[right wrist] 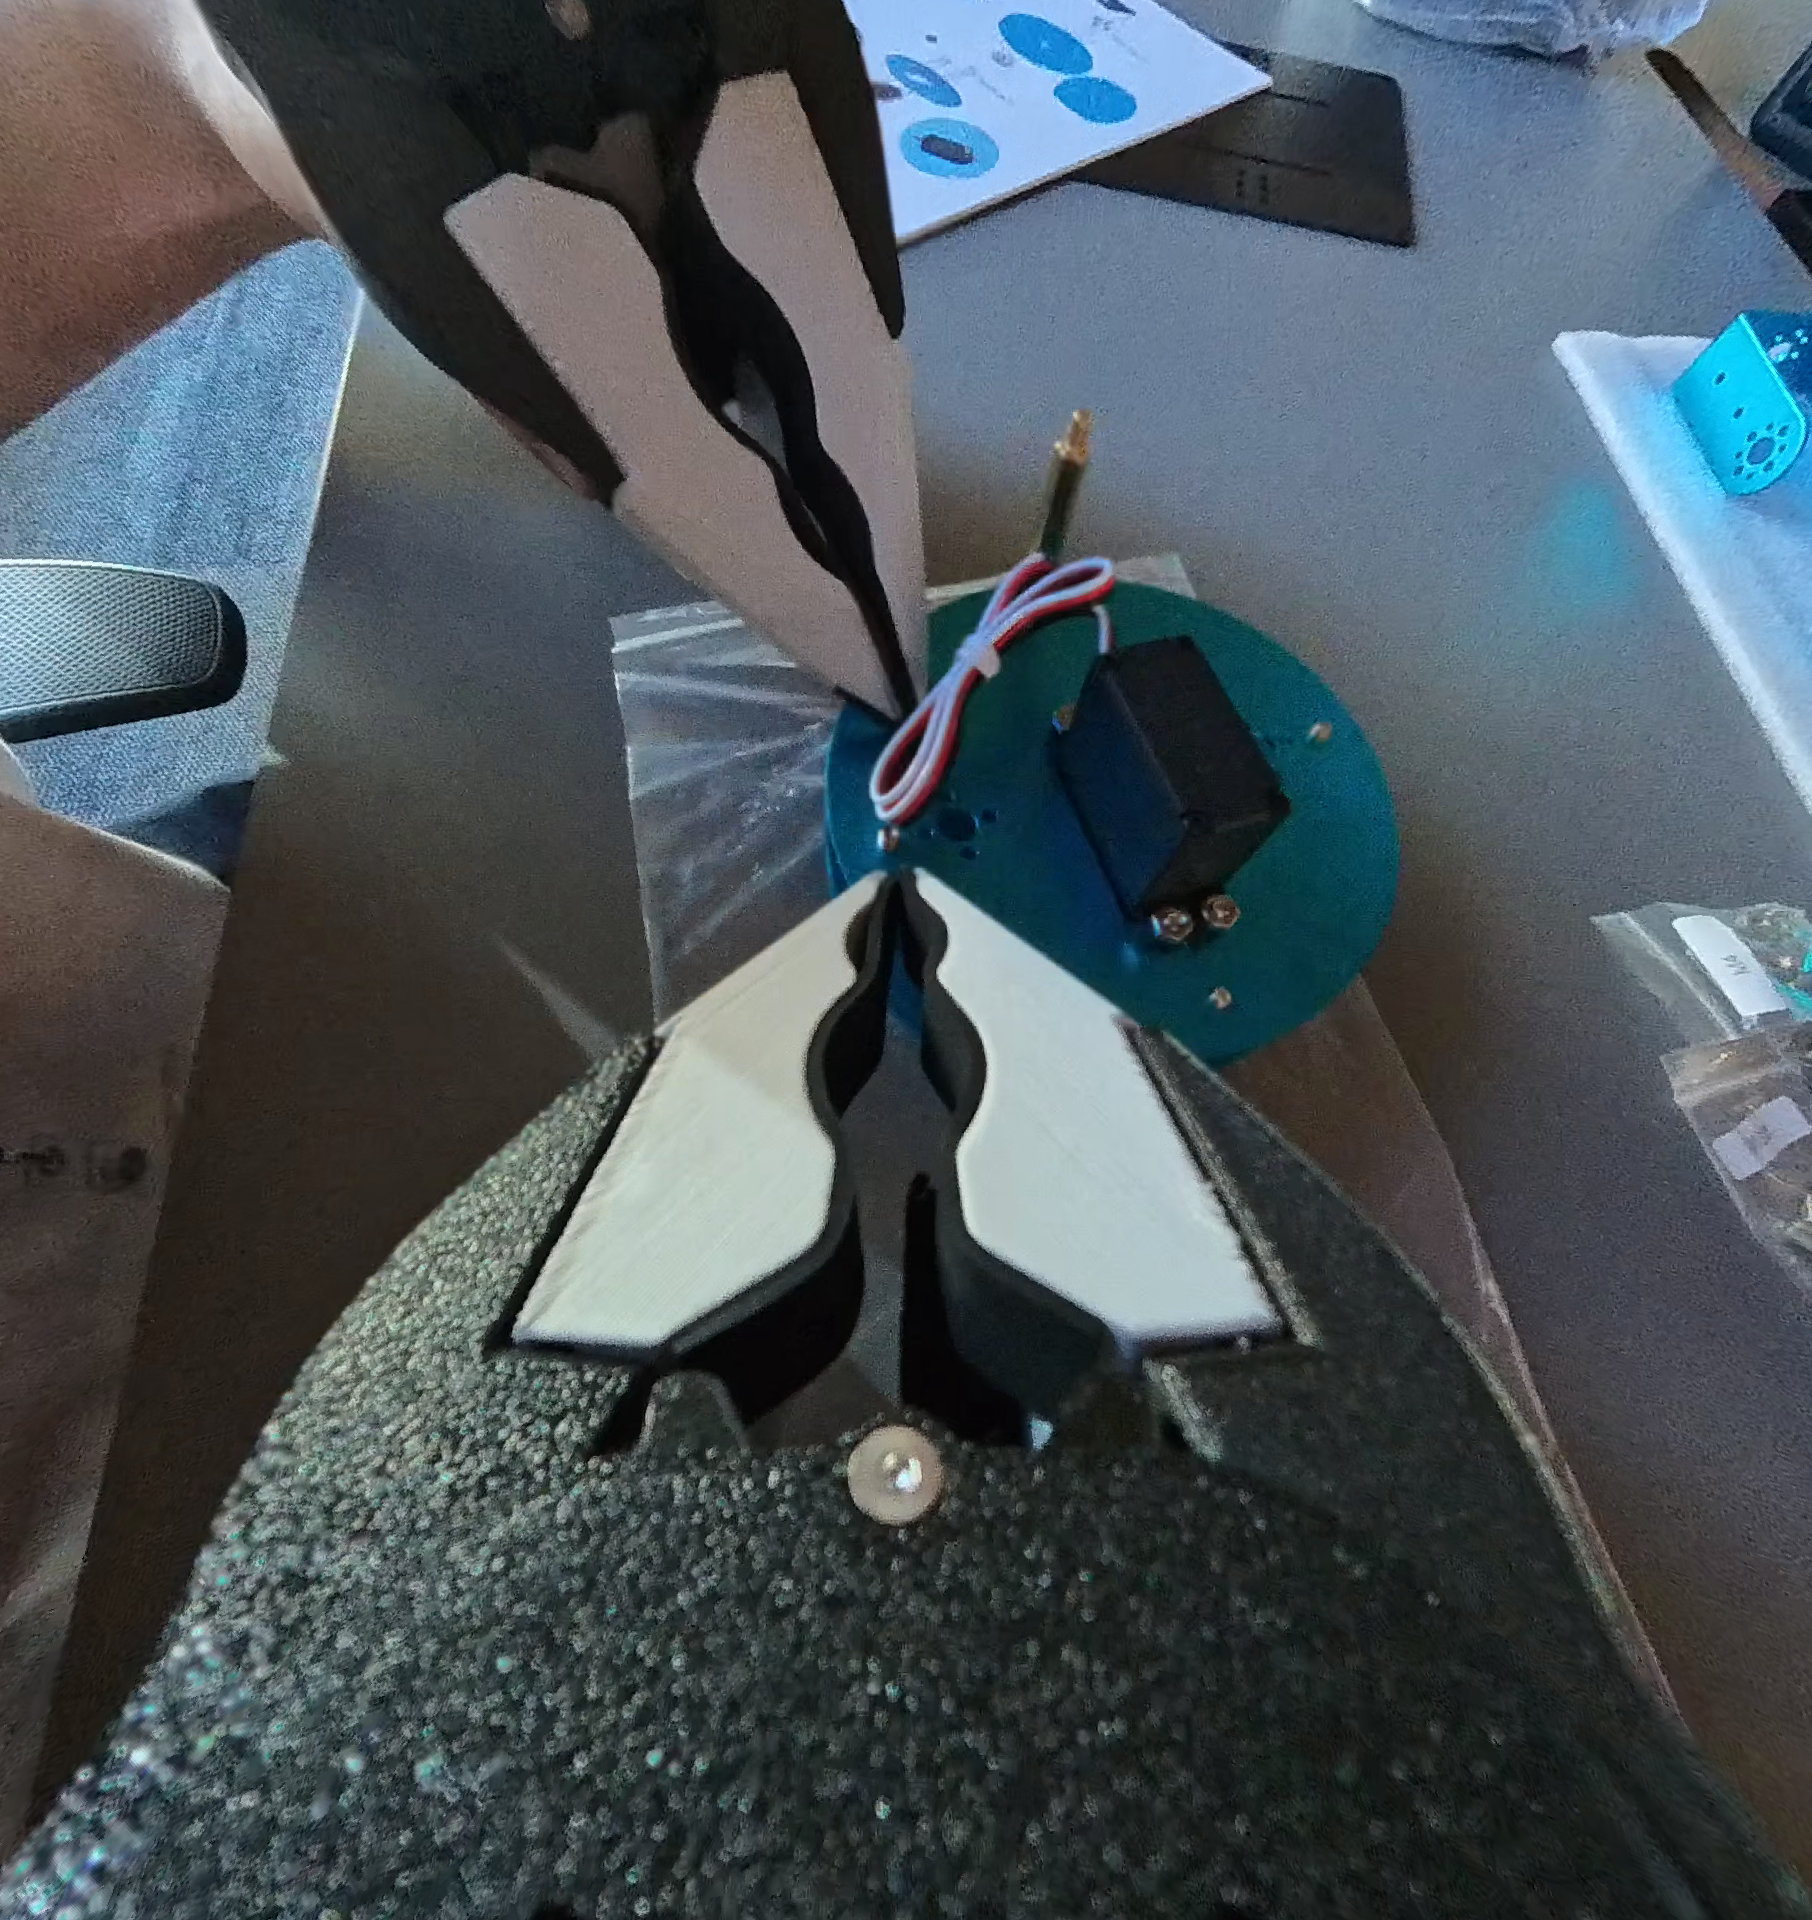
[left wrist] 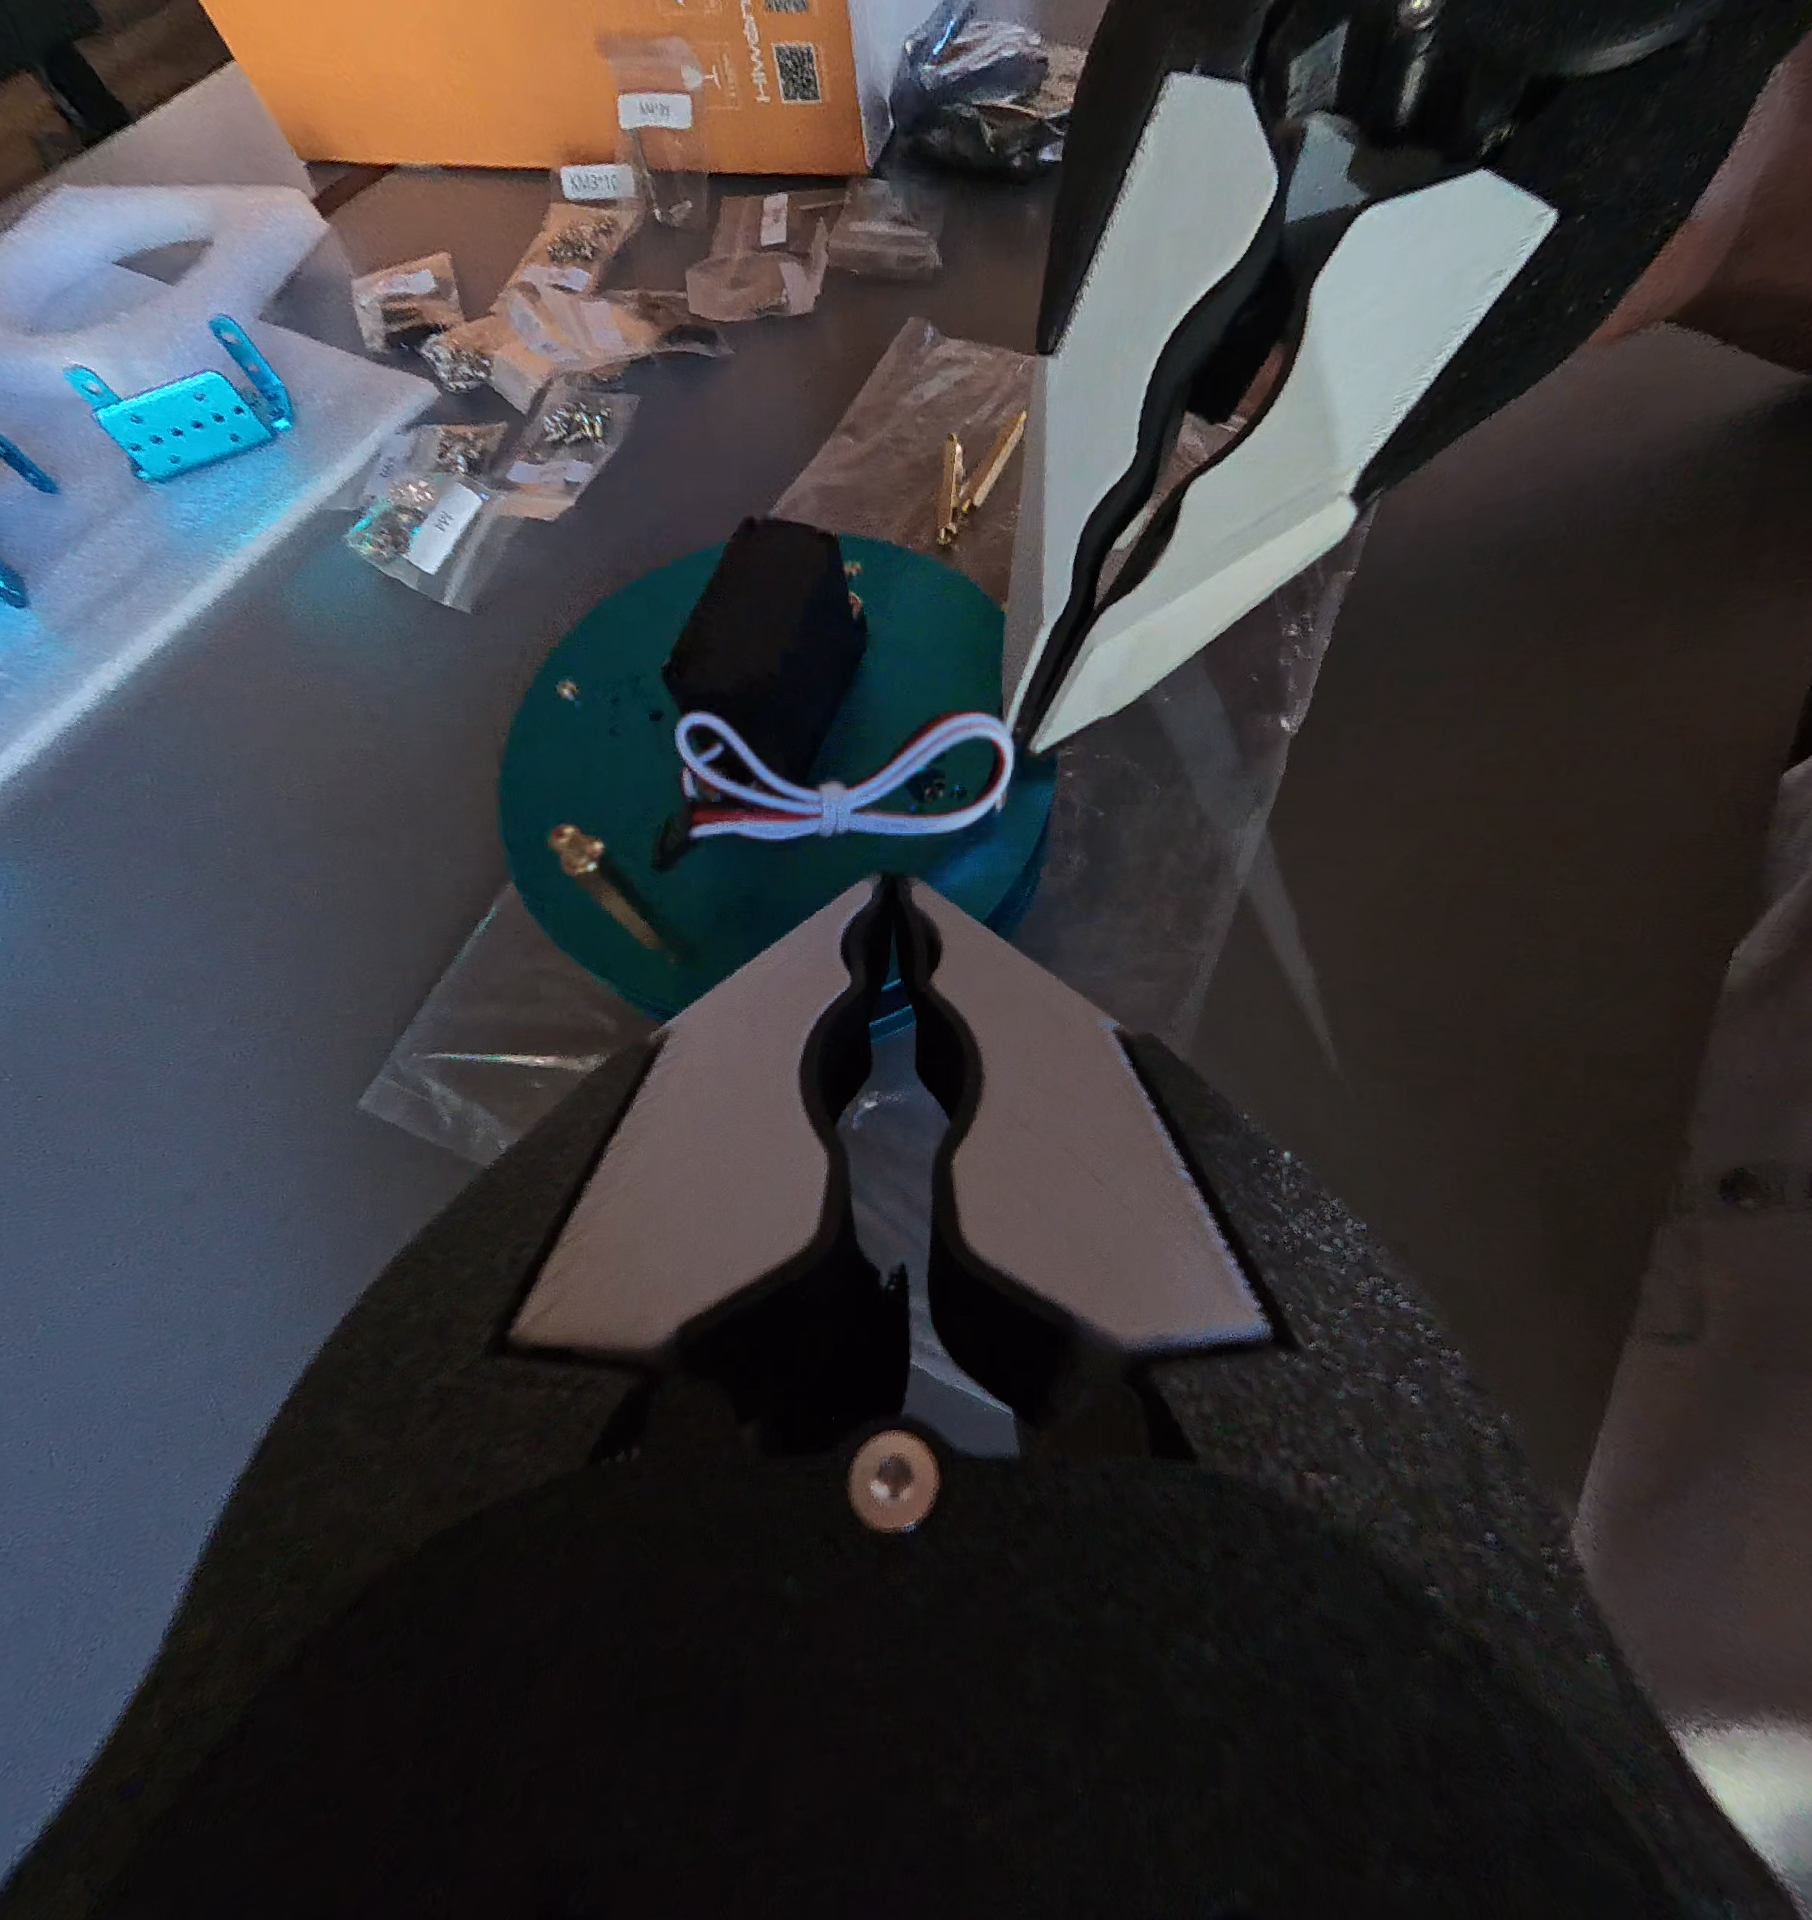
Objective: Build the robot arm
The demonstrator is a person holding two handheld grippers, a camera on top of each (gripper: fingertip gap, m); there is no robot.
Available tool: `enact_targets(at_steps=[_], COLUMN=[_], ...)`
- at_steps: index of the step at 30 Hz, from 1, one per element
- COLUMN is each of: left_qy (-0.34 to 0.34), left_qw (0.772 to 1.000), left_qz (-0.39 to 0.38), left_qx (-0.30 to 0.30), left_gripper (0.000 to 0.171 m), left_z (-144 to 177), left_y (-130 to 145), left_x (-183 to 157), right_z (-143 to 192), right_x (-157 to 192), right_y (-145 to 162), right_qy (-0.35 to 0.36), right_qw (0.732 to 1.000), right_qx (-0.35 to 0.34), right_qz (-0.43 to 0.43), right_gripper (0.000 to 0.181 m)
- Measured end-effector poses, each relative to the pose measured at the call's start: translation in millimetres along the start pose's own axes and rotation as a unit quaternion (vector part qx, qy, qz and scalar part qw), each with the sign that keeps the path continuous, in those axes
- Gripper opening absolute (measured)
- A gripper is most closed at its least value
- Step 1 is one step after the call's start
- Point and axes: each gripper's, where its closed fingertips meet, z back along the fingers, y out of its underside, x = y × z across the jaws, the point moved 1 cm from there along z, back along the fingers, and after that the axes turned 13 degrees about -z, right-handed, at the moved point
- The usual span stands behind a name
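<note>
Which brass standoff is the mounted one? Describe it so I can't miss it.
On the grey table, find the teal disc carrying the black servo. The standoff stands on that disc near its rim. The two other standoffs lie loose on a plastic bag beside the disc.

It was a hobby-electronics or robotics assembly bench in an office-like room. A grey table (left wrist: 206, 987) carried small clear bags of screws (left wrist: 445, 520) toward its far edge, beside an orange cardboard box (left wrist: 528, 83). Blue anodised metal brackets (left wrist: 185, 416) lay on white foam (left wrist: 102, 281) at the left edge. A printed instruction sheet (right wrist: 1047, 94) lay at the far side, and an office chair armrest (right wrist: 81, 634) stood beside the table.
</note>
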Motion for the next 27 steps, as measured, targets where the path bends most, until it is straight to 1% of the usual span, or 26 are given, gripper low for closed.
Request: enact_targets(at_steps=[4,7,9,10,12,13,14,15,16,19,22,24,27], left_qy=[-0.002,-0.01,-0.019,-0.022,-0.023,-0.023,-0.025,-0.03,-0.035,-0.046,-0.045,-0.045,-0.053], left_qw=[1.0,1.0,1.0,0.999,0.998,0.998,0.996,0.995,0.993,0.989,0.992,0.994,0.997], left_qz=[0.007,0.012,0.019,0.025,0.041,0.051,0.062,0.074,0.086,0.1,0.073,0.044,-0.01], left_qx=[-0.004,-0.006,-0.008,-0.013,-0.03,-0.04,-0.052,-0.064,-0.077,-0.1,-0.098,-0.088,-0.062], left_gripper=[0.0,0.0,0.0,0.0,0.0,0.0,0.0,0.0,0.0,0.0,0.003,0.005,0.009], left_z=[0,1,3,5,12,17,22,26,30,34,27,21,11], left_y=[2,2,3,3,2,0,-1,-3,-6,-17,-29,-37,-44], left_x=[1,1,2,2,0,-1,-1,0,0,-2,-12,-19,-26], right_z=[11,34,46,51,61,66,68,69,68,55,38,35,34], right_x=[-10,-33,-51,-57,-62,-64,-60,-57,-57,-55,-60,-59,-58], right_y=[-2,3,22,35,59,64,66,65,65,68,75,72,72], right_qy=[0.004,0.037,0.056,0.067,0.072,0.073,0.058,0.041,0.04,0.037,0.054,0.049,0.051], right_qw=[0.999,0.997,0.994,0.992,0.99,0.989,0.988,0.988,0.988,0.989,0.988,0.989,0.989], right_qx=[-0.025,-0.035,-0.005,0.02,0.056,0.058,0.054,0.047,0.044,0.066,0.093,0.09,0.095], right_qz=[-0.031,-0.062,-0.094,-0.103,-0.109,-0.118,-0.13,-0.141,-0.144,-0.127,-0.115,-0.11,-0.105], right_gripper=[0.0,0.002,0.016,0.019,0.019,0.019,0.02,0.021,0.021,0.02,0.018,0.007,0.005])
